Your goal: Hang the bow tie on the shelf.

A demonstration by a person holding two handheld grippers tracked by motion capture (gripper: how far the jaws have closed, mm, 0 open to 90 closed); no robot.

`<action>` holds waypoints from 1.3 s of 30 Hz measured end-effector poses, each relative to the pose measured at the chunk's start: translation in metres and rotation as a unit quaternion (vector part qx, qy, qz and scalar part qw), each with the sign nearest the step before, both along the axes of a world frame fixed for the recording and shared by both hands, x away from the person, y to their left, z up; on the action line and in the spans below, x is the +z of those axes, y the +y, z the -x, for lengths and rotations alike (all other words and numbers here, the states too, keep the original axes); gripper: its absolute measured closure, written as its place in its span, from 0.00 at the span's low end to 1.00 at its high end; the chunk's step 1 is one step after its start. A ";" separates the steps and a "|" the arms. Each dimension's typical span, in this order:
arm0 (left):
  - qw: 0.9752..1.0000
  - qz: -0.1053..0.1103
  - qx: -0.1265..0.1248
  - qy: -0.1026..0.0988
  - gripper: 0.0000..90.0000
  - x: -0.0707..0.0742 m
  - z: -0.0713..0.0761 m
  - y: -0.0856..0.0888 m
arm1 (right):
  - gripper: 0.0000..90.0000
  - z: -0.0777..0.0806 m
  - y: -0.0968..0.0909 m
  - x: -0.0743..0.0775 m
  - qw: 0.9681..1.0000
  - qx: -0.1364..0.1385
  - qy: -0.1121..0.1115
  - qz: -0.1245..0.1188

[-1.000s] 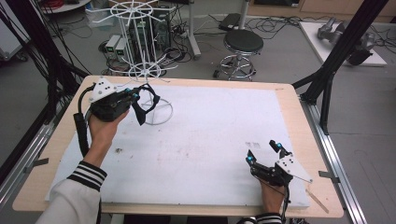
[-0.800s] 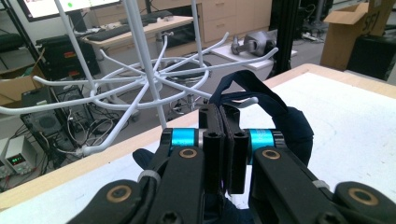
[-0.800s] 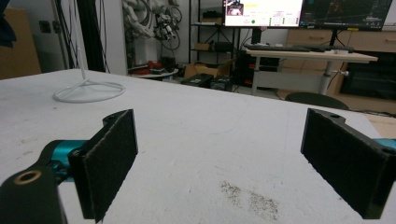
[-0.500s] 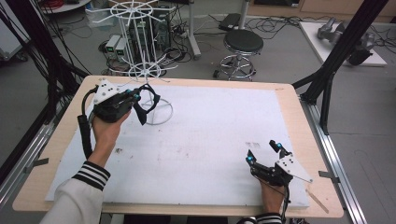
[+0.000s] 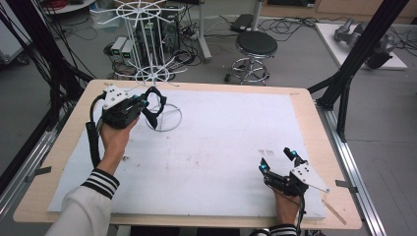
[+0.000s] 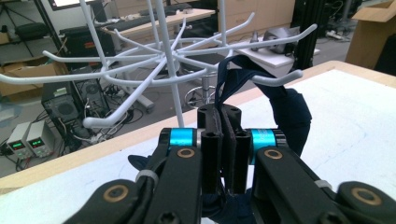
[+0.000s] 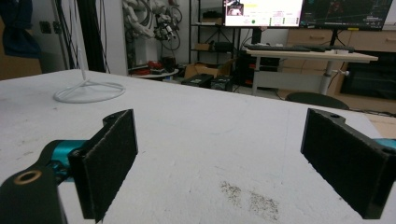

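One white wire rack [image 5: 147,59] with hooked arms and a ring base stands at the far left of the white-topped wooden table [image 5: 236,147], and one dark navy fabric loop [image 5: 156,105] is the only cloth item on it. Two claws are in use. The left claw [image 5: 147,105] is clenched on the navy loop; in the left gripper view the pads [image 6: 223,140] pinch the strap [image 6: 280,112], which rises and passes over one white hook [image 6: 275,80] of the rack [image 6: 168,60]. The fabric looks thin, dark and limp, folded at the pinch. The right claw [image 5: 275,160] rests near the table's right front edge, released, its two pads [image 7: 109,158] well apart over bare table [image 7: 210,140]. Compared with a second ago, the left claw has shifted slightly toward the rack; the right one has not moved.
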State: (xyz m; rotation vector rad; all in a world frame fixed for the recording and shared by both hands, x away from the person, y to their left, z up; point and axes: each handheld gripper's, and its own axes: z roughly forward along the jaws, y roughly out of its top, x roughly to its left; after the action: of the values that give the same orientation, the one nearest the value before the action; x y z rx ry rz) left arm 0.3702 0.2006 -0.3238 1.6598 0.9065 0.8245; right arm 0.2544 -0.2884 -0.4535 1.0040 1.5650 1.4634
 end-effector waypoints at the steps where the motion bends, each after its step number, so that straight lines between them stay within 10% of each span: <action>1: 1.000 -0.004 0.001 0.000 0.95 -0.001 0.000 0.000 | 0.11 0.000 0.000 0.000 1.000 0.000 0.001 -0.002; 11: 1.000 -0.013 0.010 -0.001 0.82 -0.008 0.003 0.002 | 0.11 0.000 0.000 0.000 1.000 0.000 0.000 0.000; 22: 1.000 0.011 -0.011 -0.005 0.21 -0.028 0.011 0.019 | 0.11 0.001 -0.001 0.000 1.000 0.002 -0.002 -0.005; 31: 0.993 0.066 -0.085 -0.053 0.18 -0.074 0.043 0.054 | 0.11 0.001 -0.001 0.000 1.000 0.004 -0.005 -0.004; 39: 0.989 0.088 -0.094 -0.066 0.18 -0.117 0.074 0.082 | 0.11 0.001 0.000 0.000 1.000 0.002 -0.004 -0.004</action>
State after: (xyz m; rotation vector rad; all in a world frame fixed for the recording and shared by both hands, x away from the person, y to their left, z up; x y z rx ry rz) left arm 0.2965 0.2822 -0.4404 1.4926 0.6978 0.6952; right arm 0.2534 -0.2886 -0.4539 0.9979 1.5573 1.4756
